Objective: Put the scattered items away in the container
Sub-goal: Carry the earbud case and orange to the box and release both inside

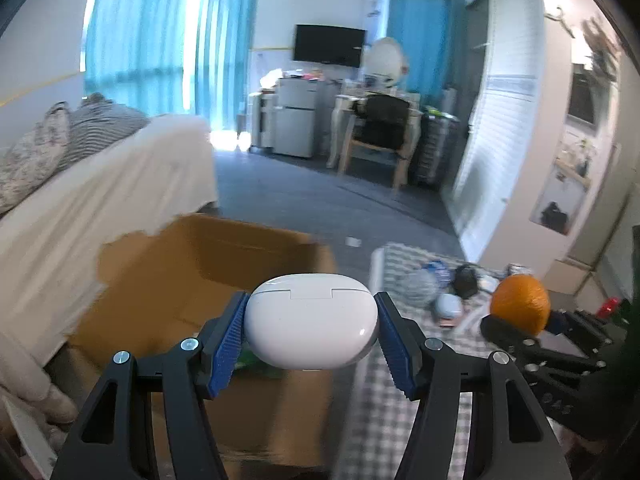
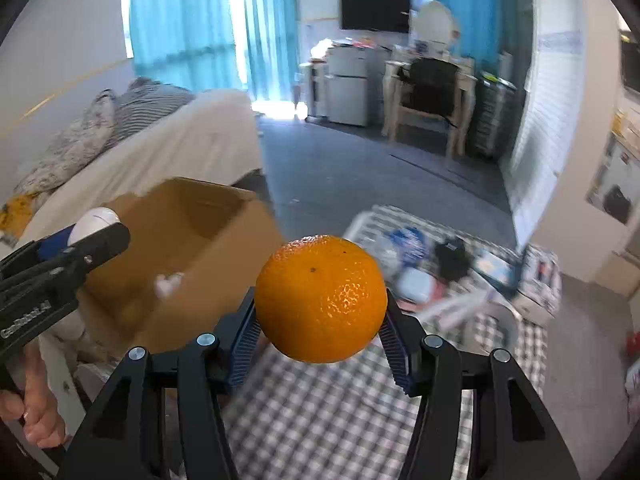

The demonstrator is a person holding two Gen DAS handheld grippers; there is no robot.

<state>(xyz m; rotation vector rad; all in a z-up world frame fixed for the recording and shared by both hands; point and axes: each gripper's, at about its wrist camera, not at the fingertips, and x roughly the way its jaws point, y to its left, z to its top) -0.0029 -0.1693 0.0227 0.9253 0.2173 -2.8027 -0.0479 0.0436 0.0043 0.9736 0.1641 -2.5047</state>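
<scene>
My left gripper (image 1: pixel 311 326) is shut on a white oval earbud case (image 1: pixel 311 320), held in the air over the near edge of an open cardboard box (image 1: pixel 208 264). In the right wrist view that same gripper (image 2: pixel 86 236) shows at the left with the white case (image 2: pixel 94 222), beside the box (image 2: pixel 192 240). My right gripper (image 2: pixel 320 320) is shut on an orange (image 2: pixel 321 298), lifted above the checked cloth (image 2: pixel 320 408). The orange (image 1: pixel 520 304) also appears at the right of the left wrist view. The box's inside is mostly hidden; something small and white (image 2: pixel 168 282) shows in it.
Several small items, among them a black object (image 1: pixel 466 280) and a pale round one (image 1: pixel 448 306), lie on the checked cloth (image 1: pixel 380 408). A bed with white sheet (image 1: pixel 80 216) stands left of the box. A person's hand (image 2: pixel 32 408) holds the left gripper's handle. Dark carpet (image 1: pixel 320 200) lies beyond.
</scene>
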